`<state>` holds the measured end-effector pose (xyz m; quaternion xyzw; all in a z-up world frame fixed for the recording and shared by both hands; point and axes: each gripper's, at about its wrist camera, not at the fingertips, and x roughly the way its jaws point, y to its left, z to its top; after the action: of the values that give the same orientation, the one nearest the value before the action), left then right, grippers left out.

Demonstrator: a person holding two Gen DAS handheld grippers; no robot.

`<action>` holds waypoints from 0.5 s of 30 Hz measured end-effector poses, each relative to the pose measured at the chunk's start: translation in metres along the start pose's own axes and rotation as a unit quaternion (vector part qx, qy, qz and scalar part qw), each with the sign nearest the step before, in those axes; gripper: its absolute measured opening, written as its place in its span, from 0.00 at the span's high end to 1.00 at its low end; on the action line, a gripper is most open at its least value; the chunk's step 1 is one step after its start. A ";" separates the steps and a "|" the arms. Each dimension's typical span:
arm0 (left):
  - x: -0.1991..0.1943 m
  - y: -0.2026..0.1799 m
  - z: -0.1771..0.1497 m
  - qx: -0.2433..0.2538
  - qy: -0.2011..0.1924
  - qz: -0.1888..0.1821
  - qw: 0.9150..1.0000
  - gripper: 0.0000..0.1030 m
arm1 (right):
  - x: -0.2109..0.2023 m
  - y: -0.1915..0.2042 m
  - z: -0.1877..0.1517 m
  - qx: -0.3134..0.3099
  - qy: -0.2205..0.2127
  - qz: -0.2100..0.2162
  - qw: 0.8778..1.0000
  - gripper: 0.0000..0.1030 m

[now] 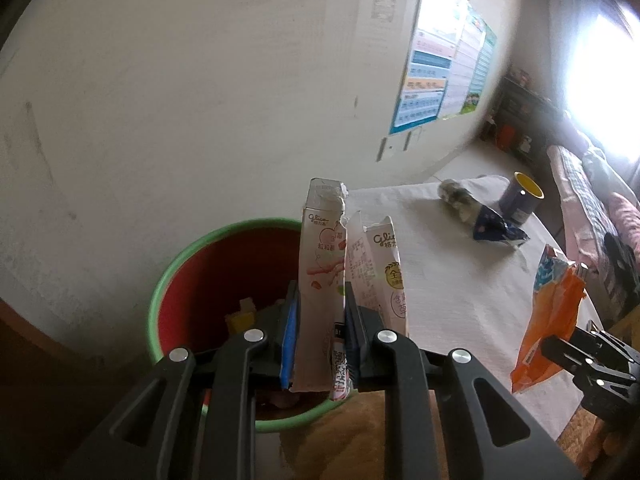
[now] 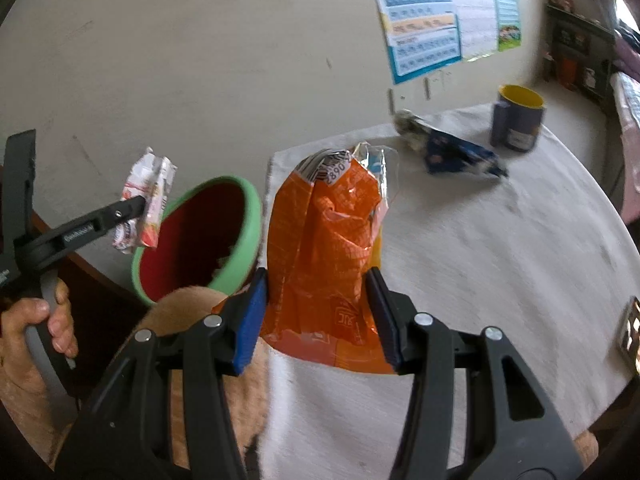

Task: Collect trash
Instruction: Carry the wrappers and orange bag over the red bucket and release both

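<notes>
My left gripper (image 1: 320, 320) is clamped on a flattened, torn white snack box (image 1: 322, 280), its blue pads pressing the cardboard from both sides. The box stands upright between the fingers, its ragged top edge up, and it hangs over the open mouth of the bin (image 1: 180, 264), a bucket with a green rim and red inside. I can see some yellow scraps already lying at the bottom of it. In the right wrist view the same box (image 2: 146, 196) shows crumpled at the tip of the left gripper (image 2: 138, 204), just above the bin's (image 2: 240, 248) near rim, with a hand (image 2: 36, 320) gripping the tool's handle.

My right gripper (image 2: 320, 312) holds an orange bag (image 2: 320, 256), fingers pressed into its sides about halfway closed. The bag is lifted above the white cloth on the table (image 2: 500, 264), just right of the bin.

Further back on the table, a crumpled blue wrapper (image 2: 452, 152) lies on its side, and beside it stands a dark mug (image 2: 518, 124) with a yellow inside. Posters (image 2: 424, 16) hang on the wall behind.
</notes>
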<state>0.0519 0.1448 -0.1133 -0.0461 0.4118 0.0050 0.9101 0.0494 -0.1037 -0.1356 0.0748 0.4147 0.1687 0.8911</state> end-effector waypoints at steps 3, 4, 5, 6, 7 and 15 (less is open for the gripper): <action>0.002 0.011 -0.002 -0.012 0.002 0.004 1.000 0.82 | 0.006 0.013 0.009 -0.007 0.001 0.011 1.000 0.53; 0.002 0.014 -0.002 -0.016 0.002 0.006 1.000 0.82 | 0.008 0.018 0.012 -0.010 0.001 0.014 1.000 0.53; 0.003 0.019 -0.003 -0.021 0.002 0.008 1.000 0.82 | 0.010 0.022 0.015 -0.014 0.001 0.018 1.000 0.53; 0.004 0.022 -0.003 -0.024 0.003 0.011 1.000 0.82 | 0.013 0.028 0.018 -0.019 0.002 0.021 1.000 0.53; 0.005 0.026 -0.004 -0.028 0.004 0.013 1.000 0.82 | 0.015 0.033 0.020 -0.024 0.003 0.024 0.999 0.53; 0.014 0.052 -0.007 -0.056 0.012 0.029 0.998 0.82 | 0.043 0.072 0.033 -0.064 0.022 0.040 0.997 0.53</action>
<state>0.0530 0.1954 -0.1324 -0.0849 0.4228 0.0539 0.9006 0.0830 -0.0206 -0.1255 0.0304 0.4192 0.2316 0.8773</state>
